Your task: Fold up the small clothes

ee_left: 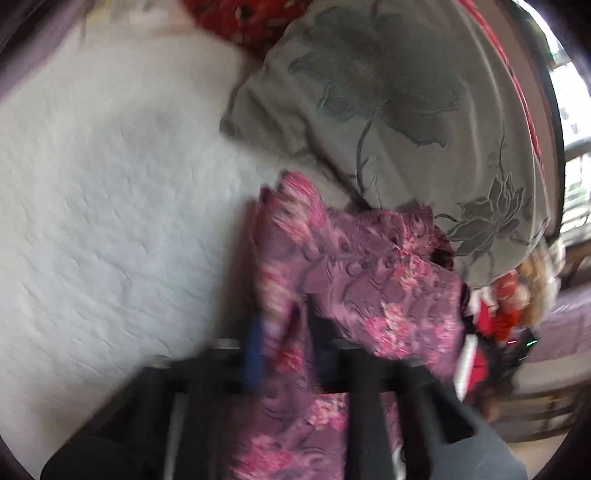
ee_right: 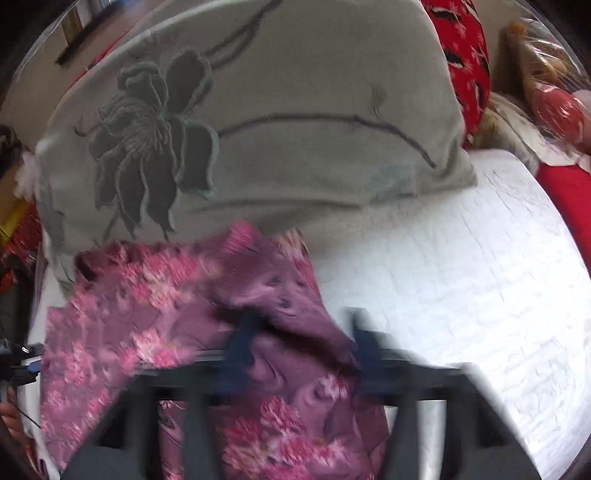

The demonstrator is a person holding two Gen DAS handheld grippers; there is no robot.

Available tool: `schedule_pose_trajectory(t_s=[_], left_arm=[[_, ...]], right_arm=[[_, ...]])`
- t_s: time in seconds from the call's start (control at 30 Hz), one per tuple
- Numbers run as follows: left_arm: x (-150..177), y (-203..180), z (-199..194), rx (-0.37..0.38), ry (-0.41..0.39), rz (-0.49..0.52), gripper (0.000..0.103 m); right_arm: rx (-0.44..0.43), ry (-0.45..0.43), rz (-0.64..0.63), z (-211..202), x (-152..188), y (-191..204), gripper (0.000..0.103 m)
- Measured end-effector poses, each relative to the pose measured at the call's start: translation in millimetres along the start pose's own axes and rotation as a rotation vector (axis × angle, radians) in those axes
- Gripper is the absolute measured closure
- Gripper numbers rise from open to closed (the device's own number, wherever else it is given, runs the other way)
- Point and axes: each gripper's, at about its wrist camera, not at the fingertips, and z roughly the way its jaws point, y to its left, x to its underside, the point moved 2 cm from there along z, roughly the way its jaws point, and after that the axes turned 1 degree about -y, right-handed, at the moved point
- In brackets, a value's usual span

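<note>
Purple-pink floral fabric, thin and soft: the garment (ee_left: 354,295) will drape and slide, no stiffness, light. My call: take it at hems or corners, never mid-panel, or it bunches.

Left view: white quilt (ee_left: 110,203) fills the left, grey pillow (ee_left: 388,110) top right, red cushion (ee_left: 240,18) behind it. Garment sits centre-right, its far edge just beside the pillow, the near part running down between the left gripper (ee_left: 284,332) fingers. Frame is blurred, but those fingers stand close together with cloth pinched between them: clamped on the garment. Gripper pitched steeply down at the bed.

Right view: grey pillow (ee_right: 258,110) top, garment (ee_right: 166,314) lower left on the quilt (ee_right: 461,277), partly lifted. Right gripper (ee_right: 303,332) also points steeply down. Motion smear makes its blue fingers look spread; I read them as closed on a fold of the cloth near its right edge, which ridges up between them. At far left a bit of the other gripper shows at the cloth's opposite edge.

Looks like a two-point hold, one side each. Risk: the slick weave slipping out of a shallow pinch.
</note>
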Motion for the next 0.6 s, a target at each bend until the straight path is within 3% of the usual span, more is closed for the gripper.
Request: schedule_pose_trajectory(t_s=[0.13,0.2,0.23,0.3,0.4,0.43,0.47,0.5,0.57,0.6], left_arm=[[-9.6,5.6,-8.2,-0.064,-0.071,-0.013,0.1],[-14.3,14.2,-3.1,-0.115,-0.063,-0.037,0.1],[-15.8,20.0,-1.2,-0.113,-0.048,-0.058,0.1],[-12.1,32.1,-4.3,-0.059,-0.023,-0.105,0.1],[2.6,41.3,-19.8,0.03,-0.005,-0.114,0.1],[9.9,42.8,-24.2,0.056,0.006,-0.109,0.098],[18.7,41.6,-26.7,0.085,0.021,-0.109,0.096],[29.4,34.5,-25.2,0.115,0.036,-0.11,0.094],[52.3,35.0,-31.2,0.173,0.056,-0.122,0.068],[65.7,36.6,-36.1,0.197,0.059,-0.132,0.061]], right_arm=[[-0.1,-0.13,0.171,-19.9,-26.1,-26.5,0.098],[-0.076,-0.071,0.254,-6.6,-27.0,-44.2,0.098],[-0.007,-0.007,0.278,6.3,-24.1,-49.5,0.098],[0.084,0.068,0.314,17.1,-15.5,-62.5,0.092],[-0.017,0.004,0.394,-3.3,2.4,-79.8,0.089],[-0.052,-0.001,0.406,-11.1,10.9,-84.0,0.085],[-0.08,0.011,0.409,-19.5,22.3,-88.1,0.076],[-0.098,0.016,0.406,-26.9,31.8,-90.3,0.071],[-0.124,0.03,0.407,-41.9,51.5,-97.3,0.068],[-0.139,0.039,0.413,-50.2,64.4,-99.6,0.062]])
